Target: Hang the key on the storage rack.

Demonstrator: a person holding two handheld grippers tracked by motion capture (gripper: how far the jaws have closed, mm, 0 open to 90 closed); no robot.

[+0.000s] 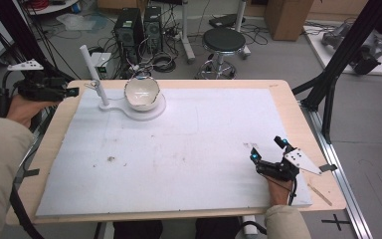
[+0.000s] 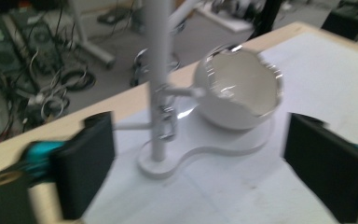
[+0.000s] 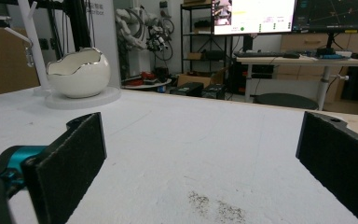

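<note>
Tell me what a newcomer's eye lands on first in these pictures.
First, the white eggshell-shaped bowl with its jagged silvery rim, sitting on a white base at the far left of the white mat, beside a slim white post. Next, the two open claws: the left claw hovers at the table's far-left edge near the post, the right claw at the mat's near right.

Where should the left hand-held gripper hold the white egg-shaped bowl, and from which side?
Probably the jagged rim of the egg-shaped bowl, from above on the side away from the white post: the body is round and wide, and the rim is thin enough for the left hand-held gripper.
</note>
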